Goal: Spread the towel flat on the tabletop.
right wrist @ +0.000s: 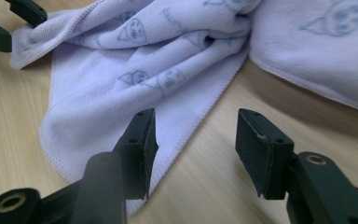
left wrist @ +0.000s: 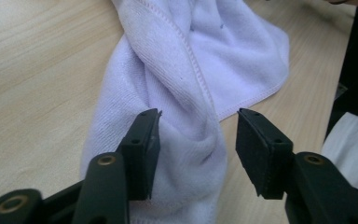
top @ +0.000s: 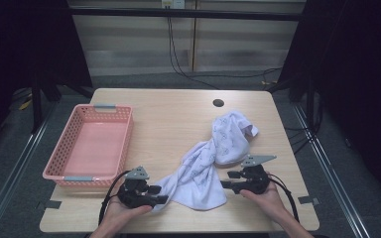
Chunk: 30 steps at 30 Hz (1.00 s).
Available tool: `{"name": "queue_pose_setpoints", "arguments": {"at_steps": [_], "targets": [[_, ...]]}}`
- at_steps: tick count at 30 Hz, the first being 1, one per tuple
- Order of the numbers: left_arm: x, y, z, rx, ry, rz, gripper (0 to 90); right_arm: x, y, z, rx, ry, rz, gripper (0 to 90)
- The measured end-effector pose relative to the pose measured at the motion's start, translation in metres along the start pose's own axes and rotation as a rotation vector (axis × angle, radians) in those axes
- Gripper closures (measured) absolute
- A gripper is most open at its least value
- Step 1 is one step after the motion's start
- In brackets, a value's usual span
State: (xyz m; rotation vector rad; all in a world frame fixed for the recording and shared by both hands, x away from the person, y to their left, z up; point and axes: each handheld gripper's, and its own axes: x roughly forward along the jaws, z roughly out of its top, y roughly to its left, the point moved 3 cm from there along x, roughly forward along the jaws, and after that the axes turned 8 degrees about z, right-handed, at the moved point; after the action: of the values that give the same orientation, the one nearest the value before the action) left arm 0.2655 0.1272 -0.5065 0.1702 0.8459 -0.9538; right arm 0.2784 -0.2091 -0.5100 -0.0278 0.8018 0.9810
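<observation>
both hands sit at the near counter edge, each with a gripper aimed inward at the towel.

- towel: white, faint printed figures, twisted into a rope; long axis runs diagonally from the near-left corner by the left gripper up to a bunched far end past the right gripper.
- left gripper: jaws apart, nothing pinched; a towel fold rises between them and brushes the left jaw. nearest arm to the towel's near end.
- right gripper: jaws apart, empty; hemmed towel edge lies just ahead and under the left jaw, bare counter under the rest of the gap.
- judgement: the next grasp likely falls on these two near corners, left needing less travel.
- pink basket stands well apart, left side of counter, empty.
</observation>
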Motion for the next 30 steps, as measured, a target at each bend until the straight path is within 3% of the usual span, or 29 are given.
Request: {"name": "queue_pose_setpoints", "arguments": {"at_steps": [2, 6, 7, 10, 12, 14, 16, 18, 19, 21, 22, 25, 28, 30], "targets": [[0.002, -0.002, 0.0, 0.022, 0.009, -0.004, 44.4, 0.009, 0.002, 0.0, -0.012, 0.015, 0.021, 48.2], [0.008, -0.006, -0.001, 0.042, 0.027, 0.045, 44.9, 0.017, 0.019, -0.002, -0.089, 0.048, 0.058, 49.7], [0.009, -0.005, -0.001, 0.044, 0.032, 0.074, 49.4, 0.017, 0.021, -0.003, -0.093, 0.048, 0.071, 49.9], [0.009, 0.001, 0.002, 0.06, 0.04, 0.104, 71.0, 0.021, 0.027, -0.01, -0.116, 0.072, 0.081, 48.7], [0.008, 0.008, 0.005, -0.01, 0.008, 0.051, 78.2, 0.022, 0.03, -0.012, -0.148, 0.073, 0.065, 47.7], [0.0, 0.013, 0.011, -0.081, -0.07, -0.022, 79.6, 0.021, 0.034, -0.014, -0.193, 0.092, 0.079, 47.3], [-0.012, 0.018, 0.018, -0.128, -0.144, -0.05, 79.6, 0.019, 0.039, -0.019, -0.273, 0.104, 0.052, 48.5], [-0.022, 0.022, 0.023, -0.165, -0.199, -0.068, 79.6, 0.016, 0.042, -0.023, -0.292, 0.11, 0.046, 53.1], [-0.026, 0.025, 0.024, -0.175, -0.217, -0.07, 79.5, 0.014, 0.043, -0.023, -0.296, 0.118, 0.042, 60.2], [-0.032, 0.029, 0.026, -0.196, -0.246, -0.072, 79.3, 0.007, 0.042, -0.025, -0.266, 0.141, 0.041, 80.2], [-0.034, 0.031, 0.026, -0.205, -0.251, -0.079, 79.4, 0.004, 0.041, -0.026, -0.25, 0.152, 0.041, 85.6], [-0.036, 0.034, 0.028, -0.229, -0.265, -0.097, 79.5, -0.015, 0.027, -0.03, -0.139, 0.139, 0.05, 87.9], [-0.033, 0.037, 0.027, -0.248, -0.26, -0.095, 79.4, -0.052, 0.007, -0.028, -0.035, -0.003, 0.041, 88.2], [-0.027, 0.036, 0.024, -0.252, -0.233, -0.116, 79.2, -0.08, -0.006, -0.029, 0.021, -0.098, 0.024, 88.3]]}}
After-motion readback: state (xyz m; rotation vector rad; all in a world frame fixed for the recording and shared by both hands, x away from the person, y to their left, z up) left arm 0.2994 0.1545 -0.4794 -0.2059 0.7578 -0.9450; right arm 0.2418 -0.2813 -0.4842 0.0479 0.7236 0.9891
